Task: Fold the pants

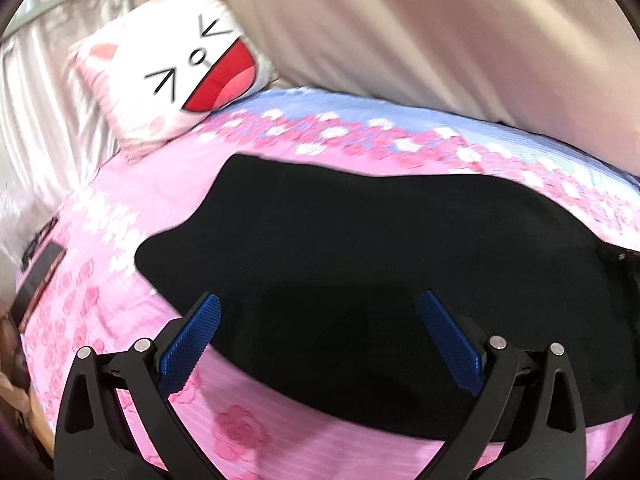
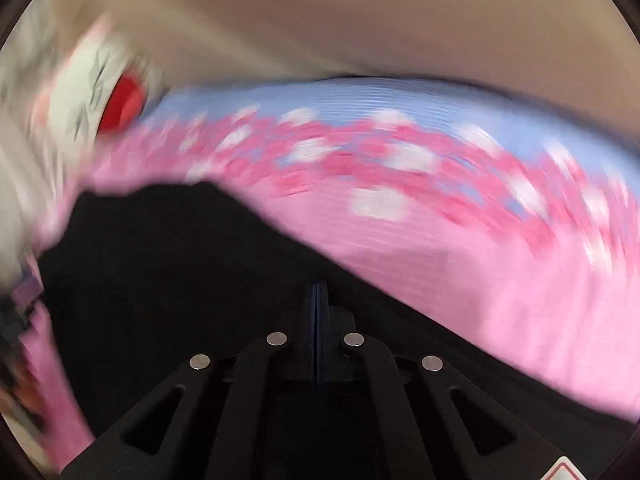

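Note:
The black pants (image 1: 360, 248) lie as a folded dark mass on the pink flowered bedsheet (image 1: 132, 264). My left gripper (image 1: 320, 308) is open, its blue-padded fingers (image 1: 192, 340) spread wide just above the pants' near edge, holding nothing. In the blurred right wrist view the pants (image 2: 168, 264) fill the lower left. My right gripper (image 2: 318, 292) has its jaws pressed together over the black cloth; whether cloth is pinched between them is not visible.
A white cat-face pillow (image 1: 176, 76) lies at the bed's far left, and shows blurred in the right wrist view (image 2: 100, 92). A beige wall (image 1: 420, 32) runs behind the bed. A dark flat object (image 1: 38, 276) lies at the bed's left edge.

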Demonstrator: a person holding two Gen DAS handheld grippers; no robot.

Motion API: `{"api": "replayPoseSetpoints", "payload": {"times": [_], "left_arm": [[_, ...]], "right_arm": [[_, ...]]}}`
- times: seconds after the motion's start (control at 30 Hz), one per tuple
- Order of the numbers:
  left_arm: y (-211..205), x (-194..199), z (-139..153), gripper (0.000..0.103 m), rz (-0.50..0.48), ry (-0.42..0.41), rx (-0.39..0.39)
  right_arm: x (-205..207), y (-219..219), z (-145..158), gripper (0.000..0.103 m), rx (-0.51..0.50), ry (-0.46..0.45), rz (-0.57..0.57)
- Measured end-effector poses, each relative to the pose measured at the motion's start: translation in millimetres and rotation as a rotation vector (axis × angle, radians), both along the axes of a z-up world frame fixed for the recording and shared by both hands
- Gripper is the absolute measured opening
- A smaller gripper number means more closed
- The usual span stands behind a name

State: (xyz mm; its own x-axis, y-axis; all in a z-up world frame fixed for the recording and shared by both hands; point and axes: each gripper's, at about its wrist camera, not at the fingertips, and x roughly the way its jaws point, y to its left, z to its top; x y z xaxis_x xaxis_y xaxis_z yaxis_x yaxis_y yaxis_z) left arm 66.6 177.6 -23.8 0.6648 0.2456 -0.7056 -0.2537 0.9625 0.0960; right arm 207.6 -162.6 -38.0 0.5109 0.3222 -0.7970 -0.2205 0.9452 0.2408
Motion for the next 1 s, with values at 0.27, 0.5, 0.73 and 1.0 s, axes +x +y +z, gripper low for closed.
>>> {"api": "replayPoseSetpoints", "payload": {"times": [0.27,0.5,0.73,1.0], "left_arm": [[-64.3,-10.6,3.4,0.098,-0.131,0.014,0.031],[-138.7,-14.4,4.5,0.098,-0.253,0.033,0.083],[-215.8,-13.8,5.3,0.098,-0.384,0.064,0.086],[-240.4,-14.7,6.5,0.098,-0.388,0.076,0.132]], "right_arm": [[-97.4,-134.0,3.3,0.01,-0.207,-0.044,-0.244],[-224.4,-328.3,14.6,0.018,-0.126,-0.092,-0.74],[-244.8,-391.0,8.4,0.056,-0.08,-0.086,-0.741],[-177.8,-396.1,-1.3,0.006,-0.127,-0.074,-0.583]]}}
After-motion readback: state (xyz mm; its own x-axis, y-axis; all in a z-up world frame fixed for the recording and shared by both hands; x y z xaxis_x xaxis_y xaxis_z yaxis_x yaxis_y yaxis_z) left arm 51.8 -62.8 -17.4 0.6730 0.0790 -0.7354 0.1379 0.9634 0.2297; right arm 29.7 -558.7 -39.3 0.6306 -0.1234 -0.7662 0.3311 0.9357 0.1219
